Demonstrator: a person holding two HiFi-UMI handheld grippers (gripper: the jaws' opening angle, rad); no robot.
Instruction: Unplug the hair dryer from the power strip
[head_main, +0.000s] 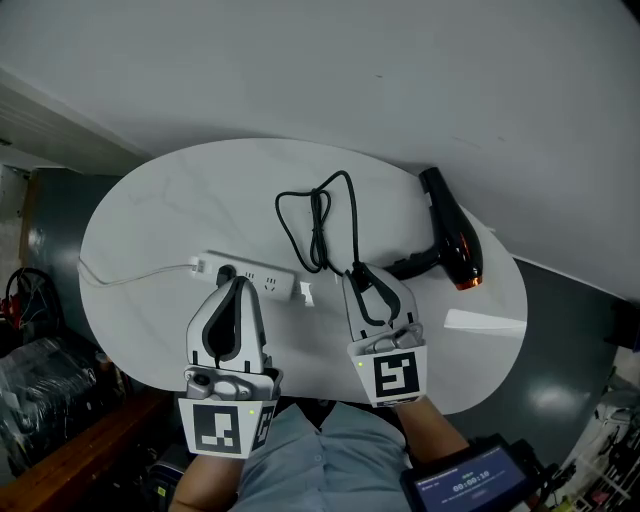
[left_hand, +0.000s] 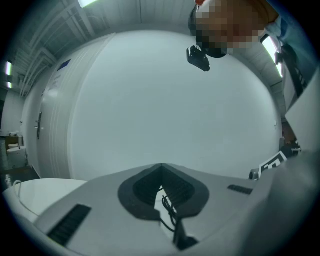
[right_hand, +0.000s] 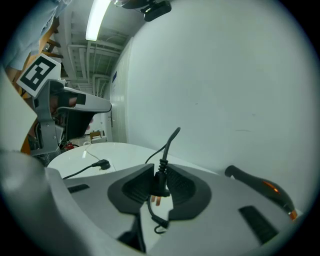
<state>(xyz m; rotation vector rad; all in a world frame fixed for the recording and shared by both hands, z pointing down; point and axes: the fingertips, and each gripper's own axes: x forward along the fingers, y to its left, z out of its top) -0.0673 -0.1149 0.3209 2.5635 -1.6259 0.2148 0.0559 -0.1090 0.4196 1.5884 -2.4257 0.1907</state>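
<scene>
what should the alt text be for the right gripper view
The right gripper holds a black plug between its jaws, its prongs bare and in no socket, its cord rising above. Behind is a white table, with the black hair dryer lying at right.

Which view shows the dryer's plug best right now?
Right gripper view: the plug sits pinched in the right claw, prongs bare. Head view shows only its cord running into that claw. Left gripper view misses it.
</scene>
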